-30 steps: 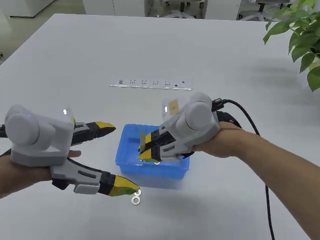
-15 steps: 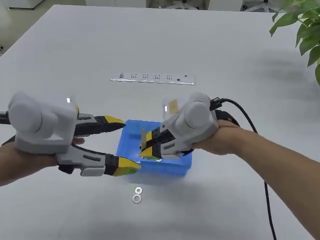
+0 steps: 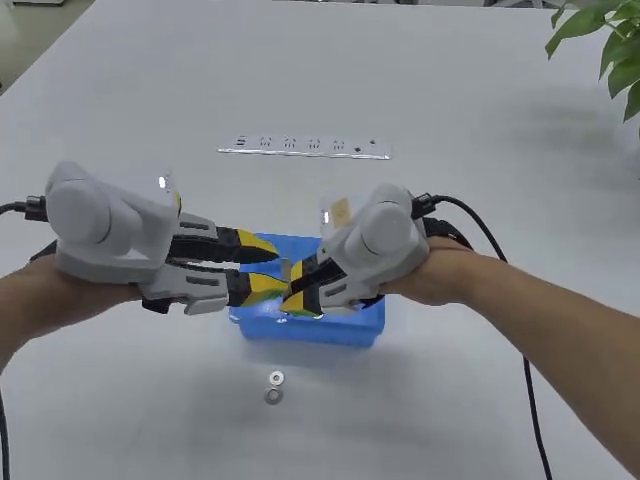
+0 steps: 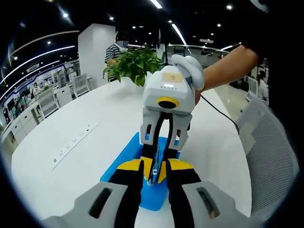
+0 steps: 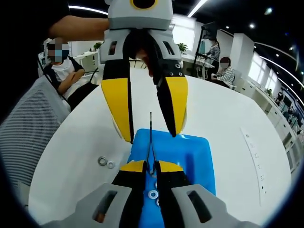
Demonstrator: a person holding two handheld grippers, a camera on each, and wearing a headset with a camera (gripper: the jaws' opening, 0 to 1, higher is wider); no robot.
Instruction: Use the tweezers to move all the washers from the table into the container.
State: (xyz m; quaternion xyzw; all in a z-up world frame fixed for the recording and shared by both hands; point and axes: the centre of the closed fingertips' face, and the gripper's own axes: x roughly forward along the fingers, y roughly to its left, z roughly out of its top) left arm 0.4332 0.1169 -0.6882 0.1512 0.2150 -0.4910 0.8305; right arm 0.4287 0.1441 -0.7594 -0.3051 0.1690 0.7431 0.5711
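The right white-and-black tongs with yellow tips [image 5: 150, 167] are closed on the thin metal tweezers [image 5: 150, 137], which stick out forward from between their tips over the blue rectangular plastic container [image 5: 190, 152]. The left white-and-black tongs with yellow tips [image 3: 272, 268] face them head-on from the other side. In the right gripper view their two jaws stand apart, one on each side of the tweezers' far end, and whether either jaw touches the tweezers cannot be told. In the left gripper view the tweezers show as a thin bright line in the narrow gap between that gripper's own yellow tips. In the head view both tongs meet above the near left part of the container, which sits on the white desk [image 3: 450, 120]. Two small silver metal washers [image 3: 274, 387] lie on the desk just in front of the container, close beside each other and outside it. In the right gripper view at least one more silver washer [image 5: 152, 194] lies on the blue floor of the container between the right jaws. A white power strip [image 3: 305, 147] lies flat on the desk well beyond the container, and a green leafy plant [image 3: 600, 45] stands at the far right corner. A black cable [image 3: 490, 235] runs from the right tongs along the person's forearm.
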